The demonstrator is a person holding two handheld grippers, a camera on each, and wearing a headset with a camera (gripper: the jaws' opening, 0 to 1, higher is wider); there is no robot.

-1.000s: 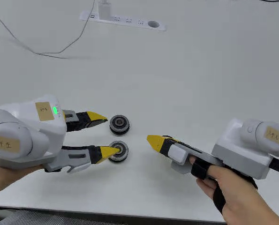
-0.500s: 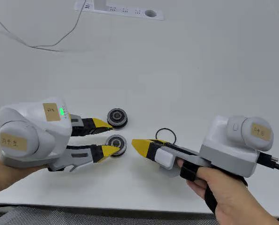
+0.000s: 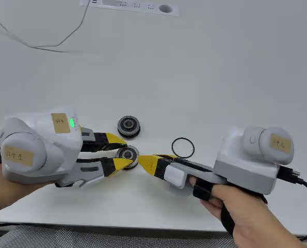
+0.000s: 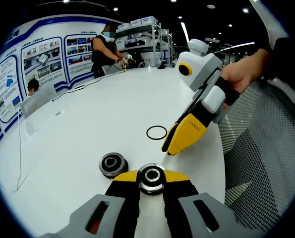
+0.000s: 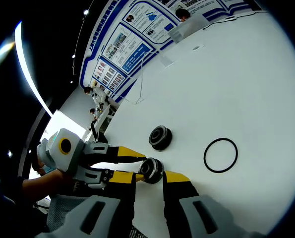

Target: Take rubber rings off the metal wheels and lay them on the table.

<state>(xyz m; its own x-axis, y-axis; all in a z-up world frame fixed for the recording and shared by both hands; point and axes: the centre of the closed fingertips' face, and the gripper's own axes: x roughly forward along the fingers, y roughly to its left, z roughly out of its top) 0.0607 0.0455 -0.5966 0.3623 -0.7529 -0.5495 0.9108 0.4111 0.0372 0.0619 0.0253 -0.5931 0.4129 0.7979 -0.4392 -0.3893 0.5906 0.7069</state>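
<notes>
My left gripper [image 3: 123,151] is shut on a small metal wheel [image 3: 128,153], held between its yellow tips [image 4: 151,176] just above the table. My right gripper [image 3: 149,161] comes in from the right. Its jaws stand a narrow gap apart, with the tips [image 5: 150,177] right at the held wheel [image 5: 151,169]. A second wheel [image 3: 128,125] with a dark rubber band lies flat on the table behind the first. One loose black rubber ring [image 3: 173,148] lies on the table to the right of the wheels, just behind the right gripper.
The white table [image 3: 220,77] stretches far back. A white power strip [image 3: 130,5] and a thin cable [image 3: 55,44] lie at its far edge. The table's front edge [image 3: 143,230] runs just below both hands. People stand far off [image 4: 105,44].
My right gripper has moved left up to the held wheel, which uncovered the loose ring behind it. My left gripper's jaws have closed onto the near wheel.
</notes>
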